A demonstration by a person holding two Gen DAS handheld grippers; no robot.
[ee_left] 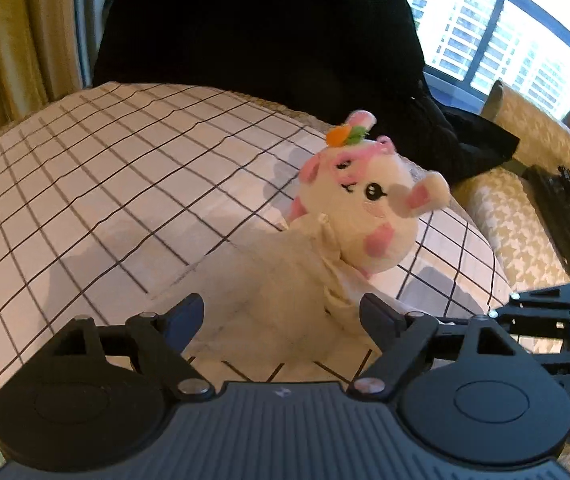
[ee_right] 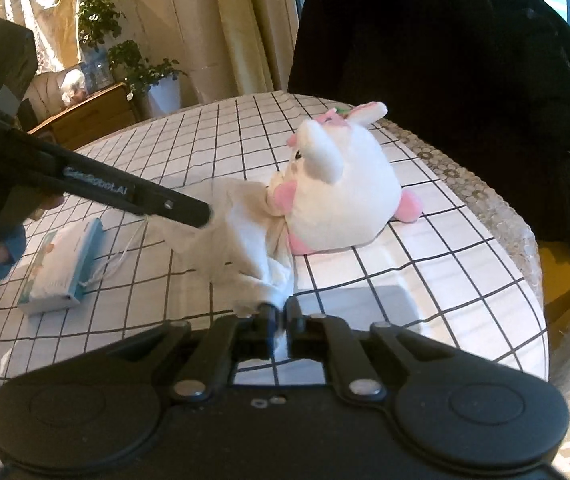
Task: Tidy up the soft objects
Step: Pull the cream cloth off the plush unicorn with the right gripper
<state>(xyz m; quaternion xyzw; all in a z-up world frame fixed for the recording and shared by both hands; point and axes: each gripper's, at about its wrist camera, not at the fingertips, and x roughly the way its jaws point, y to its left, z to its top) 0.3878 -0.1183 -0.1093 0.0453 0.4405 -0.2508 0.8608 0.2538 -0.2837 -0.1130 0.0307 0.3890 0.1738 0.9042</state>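
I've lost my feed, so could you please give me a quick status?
Right gripper shut on white cloth bag. Left gripper open at the bag. Plush toy lying at the bag's mouth. Nothing blocking.

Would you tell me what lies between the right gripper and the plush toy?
In the right wrist view, white cloth spans from the right gripper to the plush toy.

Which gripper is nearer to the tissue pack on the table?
Left. The left gripper reaches over the cloth bag close beside the tissue pack; the right gripper pinches the bag's far edge.
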